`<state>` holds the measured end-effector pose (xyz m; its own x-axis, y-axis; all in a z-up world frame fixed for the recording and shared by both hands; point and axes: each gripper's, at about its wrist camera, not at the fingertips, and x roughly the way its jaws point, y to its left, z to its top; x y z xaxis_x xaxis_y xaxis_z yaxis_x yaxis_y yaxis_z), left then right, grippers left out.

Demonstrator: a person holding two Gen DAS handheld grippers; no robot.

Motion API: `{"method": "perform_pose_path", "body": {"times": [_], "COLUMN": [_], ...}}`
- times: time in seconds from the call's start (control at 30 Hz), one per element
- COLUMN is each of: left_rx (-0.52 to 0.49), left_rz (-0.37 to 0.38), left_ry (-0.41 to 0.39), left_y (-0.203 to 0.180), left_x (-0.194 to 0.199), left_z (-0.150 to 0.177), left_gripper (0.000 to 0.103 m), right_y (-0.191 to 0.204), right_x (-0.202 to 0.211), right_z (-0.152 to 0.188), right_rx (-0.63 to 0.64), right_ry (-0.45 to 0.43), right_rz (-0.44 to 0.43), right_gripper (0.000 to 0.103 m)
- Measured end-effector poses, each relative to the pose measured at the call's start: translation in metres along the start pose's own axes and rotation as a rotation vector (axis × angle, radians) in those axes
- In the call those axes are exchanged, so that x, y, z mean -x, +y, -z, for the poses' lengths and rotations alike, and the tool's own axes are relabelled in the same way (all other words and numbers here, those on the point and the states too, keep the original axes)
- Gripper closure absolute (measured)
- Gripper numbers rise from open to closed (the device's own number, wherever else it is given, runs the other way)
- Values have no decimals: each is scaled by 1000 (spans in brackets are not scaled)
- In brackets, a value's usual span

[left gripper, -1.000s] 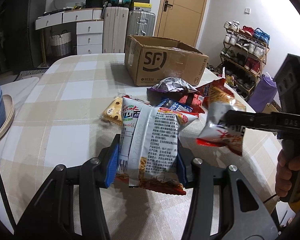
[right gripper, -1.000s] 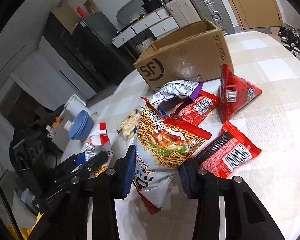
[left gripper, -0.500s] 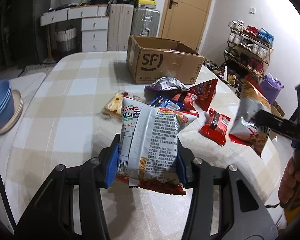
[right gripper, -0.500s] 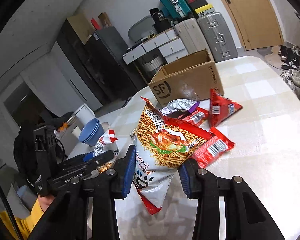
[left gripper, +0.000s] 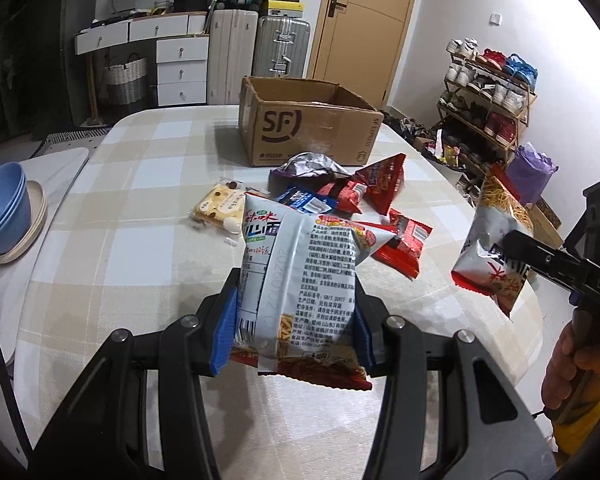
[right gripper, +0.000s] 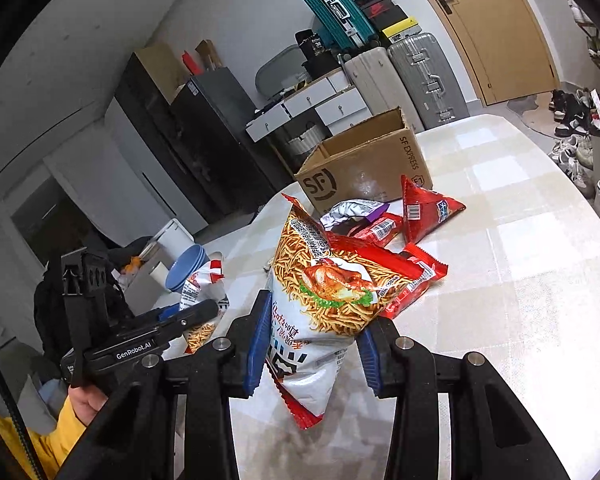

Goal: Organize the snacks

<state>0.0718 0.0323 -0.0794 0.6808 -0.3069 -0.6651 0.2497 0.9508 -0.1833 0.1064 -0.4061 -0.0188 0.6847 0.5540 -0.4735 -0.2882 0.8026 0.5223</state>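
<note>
Between the left tool's (left gripper: pixel 294 330) blue pads a white noodle-snack bag (left gripper: pixel 300 280) is clamped, lifted off the counter (left gripper: pixel 140 248); the right tool (right gripper: pixel 312 354) likewise grips a matching chicken-print bag (right gripper: pixel 324 304). Both seem mid-carry, and next probably calls for reaching over the loose packets (left gripper: pixel 360 196) and releasing into the cardboard box (left gripper: pixel 308 120) beyond.

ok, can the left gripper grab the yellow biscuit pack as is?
Probably not: the left gripper is shut on a noodle snack bag. The yellow biscuit pack lies unobstructed on the table.
</note>
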Motion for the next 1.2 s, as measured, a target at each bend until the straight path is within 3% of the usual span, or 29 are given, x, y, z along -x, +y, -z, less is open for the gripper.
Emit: {"method": "perform_pose_path", "body": {"times": [0.33,0.6,0.87,1.2], "left_rx": [-26,-6,-15,-83], "left_rz": [26,31,16,-11], "left_ry": [-14,-94,-132,-171], "left_y": [-12,-4,6,-2], "left_x": [8,18,10,-15], "left_z": [-15,-52,-118,-222], "left_gripper": [58,58,58,58], "right_y": [4,23,37,36], "right_x": [5,-8,-30,-82], "right_z": [-14,-64,-132,-229], "right_rx": [13,91,118,168], "right_ry": [-29,-61,-84,-78], "right_rz": [-19,-45,-106,-22], "right_gripper": [63,63,63,63]}}
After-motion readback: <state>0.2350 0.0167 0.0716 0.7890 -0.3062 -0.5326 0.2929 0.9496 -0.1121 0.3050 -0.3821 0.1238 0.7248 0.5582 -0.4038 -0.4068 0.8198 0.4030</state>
